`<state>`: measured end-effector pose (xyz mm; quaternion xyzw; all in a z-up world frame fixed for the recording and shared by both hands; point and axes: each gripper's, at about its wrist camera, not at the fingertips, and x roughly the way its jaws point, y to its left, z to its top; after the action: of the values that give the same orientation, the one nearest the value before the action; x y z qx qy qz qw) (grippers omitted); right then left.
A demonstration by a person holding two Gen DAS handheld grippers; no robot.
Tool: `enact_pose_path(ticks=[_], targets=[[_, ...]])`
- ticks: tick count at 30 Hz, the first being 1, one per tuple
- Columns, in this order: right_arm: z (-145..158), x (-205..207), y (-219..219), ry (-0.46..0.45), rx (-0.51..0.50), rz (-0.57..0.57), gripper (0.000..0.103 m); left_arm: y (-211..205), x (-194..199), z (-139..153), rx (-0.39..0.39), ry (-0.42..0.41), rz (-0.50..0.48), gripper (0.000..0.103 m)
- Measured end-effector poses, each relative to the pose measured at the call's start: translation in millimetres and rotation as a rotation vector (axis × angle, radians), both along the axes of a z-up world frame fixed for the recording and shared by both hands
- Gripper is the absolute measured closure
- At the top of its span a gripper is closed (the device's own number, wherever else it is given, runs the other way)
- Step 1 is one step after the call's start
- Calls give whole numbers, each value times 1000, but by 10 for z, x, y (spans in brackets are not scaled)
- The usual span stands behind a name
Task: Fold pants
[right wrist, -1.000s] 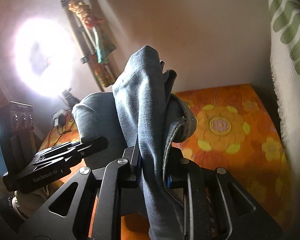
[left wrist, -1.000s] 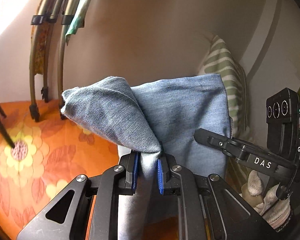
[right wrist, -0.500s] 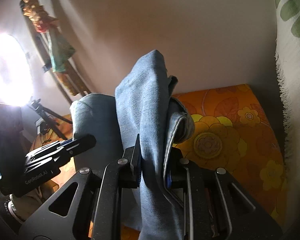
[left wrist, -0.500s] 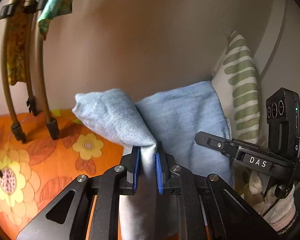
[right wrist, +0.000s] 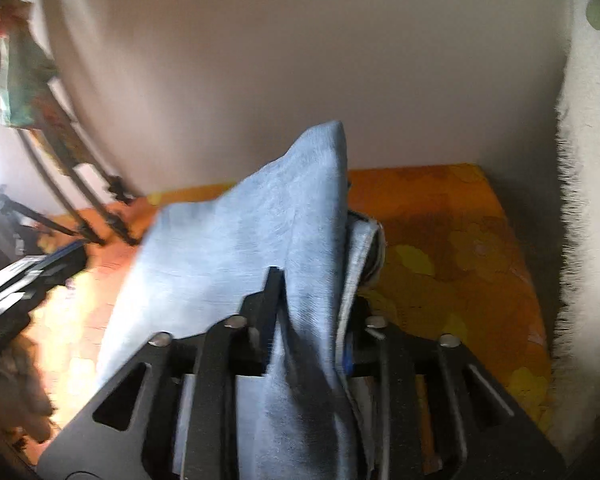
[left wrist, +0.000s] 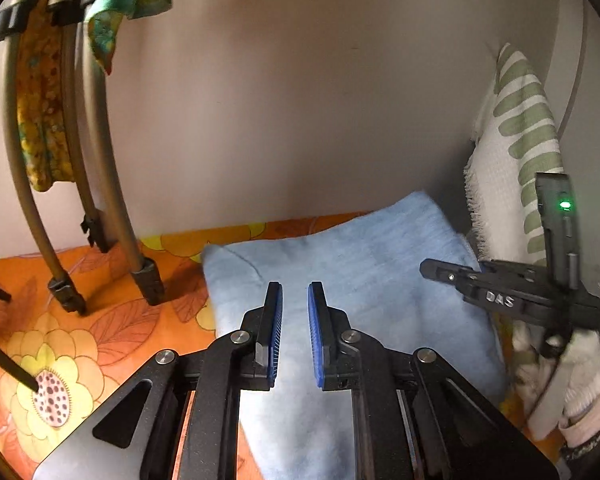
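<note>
The pants (left wrist: pixel 340 300), pale blue denim folded into a thick pad, lie on the orange flowered bed (left wrist: pixel 100 320) near its far edge along the wall, toward the far right corner beside a green-striped towel (left wrist: pixel 516 140). Their long axis runs from the near edge toward the wall, straight ahead of both claws. The left claw (left wrist: pixel 295 332) hovers just above the pad, its blue pads a narrow gap apart with nothing between them. The right claw (right wrist: pixel 312 320) has a raised fold of the pants between its jaws, which are opening; its view is blurred, so contact is unclear. It seems nearer the release.
</note>
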<state>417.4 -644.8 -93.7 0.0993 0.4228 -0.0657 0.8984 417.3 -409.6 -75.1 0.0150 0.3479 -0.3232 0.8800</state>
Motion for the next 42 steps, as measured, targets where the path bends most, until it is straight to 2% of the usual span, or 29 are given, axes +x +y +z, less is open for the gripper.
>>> enact_pose_path(ticks=[2, 8, 14, 20, 22, 23, 24, 28, 31, 32, 35, 38, 42], targets=[[2, -29, -64, 12, -40, -42, 69, 18, -58, 21, 4, 0, -10, 92], [134, -234, -227, -20, -40, -102, 62, 54, -190, 125, 3, 8, -31, 91], [322, -487, -38, -37, -82, -78, 59, 122, -385, 260, -9, 7, -35, 91], [454, -675, 147, -58, -84, -79, 58, 253, -602, 368, -10, 7, -36, 91], [495, -764, 195, -69, -73, -83, 53, 291, -670, 396, -4, 8, -33, 82], [520, -815, 225, -75, -70, -82, 50, 310, -701, 407, -3, 11, -29, 73], [543, -861, 265, -79, -70, -81, 50, 334, -738, 418, -4, 13, -27, 69], [608, -993, 449, -83, -80, -51, 50, 399, -894, 477, 4, 11, -30, 69], [666, -1120, 583, -88, -84, -39, 50, 470, -1029, 538, 5, 8, -27, 58], [692, -1169, 621, -92, -83, -35, 48, 500, -1085, 564, 4, 3, -28, 54], [780, -1338, 749, -113, -92, -26, 40, 585, -1280, 651, 5, -22, -27, 53], [866, -1499, 863, -128, -113, -19, 39, 657, -1477, 725, -1, -38, -36, 49], [953, -1718, 984, -142, -125, -13, 33, 738, -1705, 807, -18, -50, -45, 47]])
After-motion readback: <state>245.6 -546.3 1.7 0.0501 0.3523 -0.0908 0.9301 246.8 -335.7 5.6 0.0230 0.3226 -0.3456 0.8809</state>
